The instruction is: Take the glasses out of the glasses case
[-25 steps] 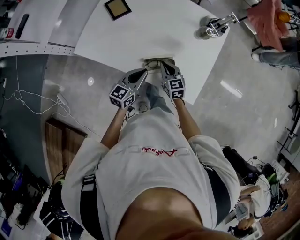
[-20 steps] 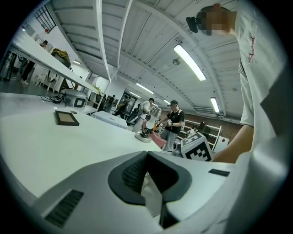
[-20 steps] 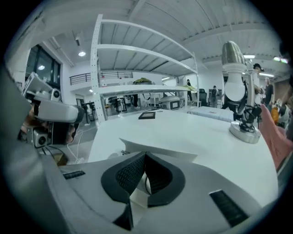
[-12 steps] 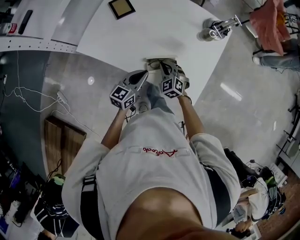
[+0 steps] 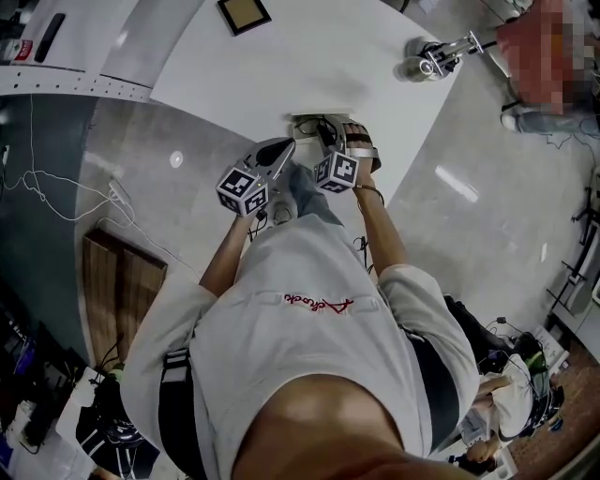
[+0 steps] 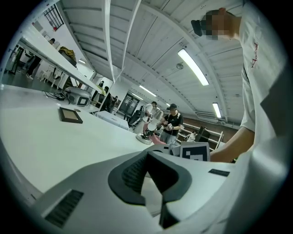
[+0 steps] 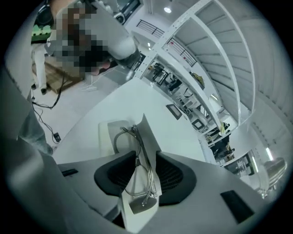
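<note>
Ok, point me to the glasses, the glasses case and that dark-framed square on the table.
glasses (image 7: pixel 138 162): right gripper view, on the bridge between the lenses.
glasses case (image 7: pixel 107 132): right gripper view, on its flat white panel left of the glasses.
dark-framed square (image 5: pixel 242 13): head view, on its tan centre.

The thin-rimmed metal glasses (image 7: pixel 139 169), folded, lie lengthwise from 6 toward 12 o'clock against the raised flap of the open white glasses case (image 7: pixel 109 135), whose tray sits at 11 o'clock on the white table's (image 5: pixel 281 56) near edge.

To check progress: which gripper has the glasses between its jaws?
The right gripper: metal-framed glasses lie between its opening jaws; the left gripper has only a white flap there.
</note>
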Action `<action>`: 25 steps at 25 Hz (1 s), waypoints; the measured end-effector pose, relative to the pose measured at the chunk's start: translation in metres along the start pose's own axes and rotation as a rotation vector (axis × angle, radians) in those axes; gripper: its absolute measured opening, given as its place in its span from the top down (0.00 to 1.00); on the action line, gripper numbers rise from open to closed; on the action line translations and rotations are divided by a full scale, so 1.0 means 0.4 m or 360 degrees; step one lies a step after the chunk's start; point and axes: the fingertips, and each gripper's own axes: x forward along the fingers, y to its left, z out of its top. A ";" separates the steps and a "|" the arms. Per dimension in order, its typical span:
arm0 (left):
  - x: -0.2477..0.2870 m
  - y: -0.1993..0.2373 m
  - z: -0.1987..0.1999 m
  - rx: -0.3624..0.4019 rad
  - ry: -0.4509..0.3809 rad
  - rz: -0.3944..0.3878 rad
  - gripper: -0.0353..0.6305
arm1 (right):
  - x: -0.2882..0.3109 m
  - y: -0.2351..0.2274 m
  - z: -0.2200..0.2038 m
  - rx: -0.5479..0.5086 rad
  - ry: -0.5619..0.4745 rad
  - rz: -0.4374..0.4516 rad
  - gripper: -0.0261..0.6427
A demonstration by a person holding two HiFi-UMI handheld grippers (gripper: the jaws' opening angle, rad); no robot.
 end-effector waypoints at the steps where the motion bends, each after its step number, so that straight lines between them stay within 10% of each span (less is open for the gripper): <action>1: -0.001 0.003 0.001 0.0001 -0.0001 0.0006 0.91 | 0.004 -0.002 -0.003 -0.0036 0.0024 -0.0008 0.76; 25: -0.038 0.022 0.004 -0.0001 -0.0010 0.0059 0.91 | 0.062 0.003 -0.027 -0.0274 0.0137 0.0065 0.90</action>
